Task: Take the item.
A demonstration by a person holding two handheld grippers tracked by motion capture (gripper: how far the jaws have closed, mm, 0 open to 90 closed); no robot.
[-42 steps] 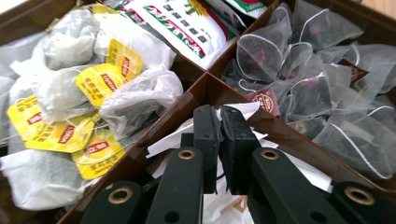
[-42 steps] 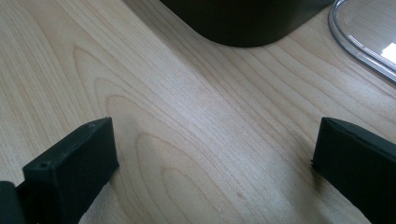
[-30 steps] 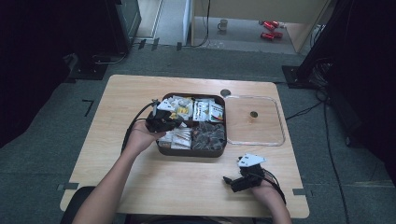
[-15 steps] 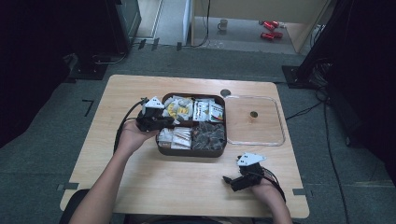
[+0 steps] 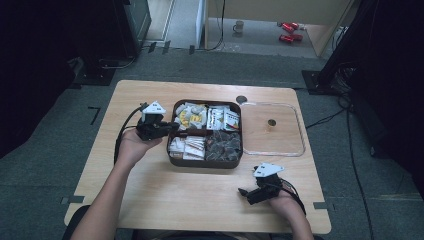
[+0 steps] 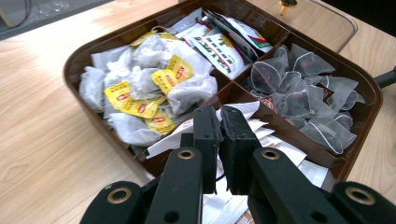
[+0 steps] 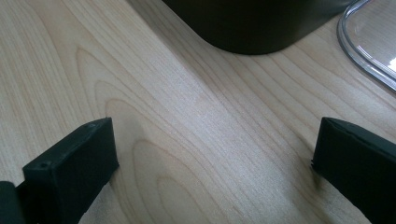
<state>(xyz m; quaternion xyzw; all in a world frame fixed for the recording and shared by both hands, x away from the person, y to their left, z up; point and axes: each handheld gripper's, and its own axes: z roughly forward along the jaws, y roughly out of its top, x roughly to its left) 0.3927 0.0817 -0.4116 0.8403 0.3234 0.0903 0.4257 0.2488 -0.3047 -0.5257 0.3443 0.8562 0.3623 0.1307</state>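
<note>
On the table, near edge: right gripper [image 5: 246, 192] rests at about 5 o'clock from the box, jaws spread wide, nothing between them but bare wood.
Left side: left gripper [image 5: 172, 126] sits at the box's 9 o'clock rim, jaws pressed nearly together with a thin dark gap; whether they pinch anything I cannot tell.
Box: brown box [image 6: 77, 60] with four compartments, mid-table, lid off.
Near-left compartment: flat white paper sachets [image 5: 186, 146], just under the left gripper's jaws.
Near-right compartment: clear mesh pyramid tea bags [image 6: 303, 98] with dark leaf inside.
Far-left compartment: crumpled white tea bags with yellow tags [image 6: 154, 84].
Far-right compartment: printed sachets [image 6: 224, 44] in white, green and red.
Handling: likely very light, soft and crushable; sachets look slick and stacked, so two may lift together. Best held by a free edge or corner; a pyramid bag by its top point or tag.
Farther right: clear lid [image 5: 295, 131] lies flat at the box's 3 o'clock, just beside it, knob [image 5: 271, 122] up.
</note>
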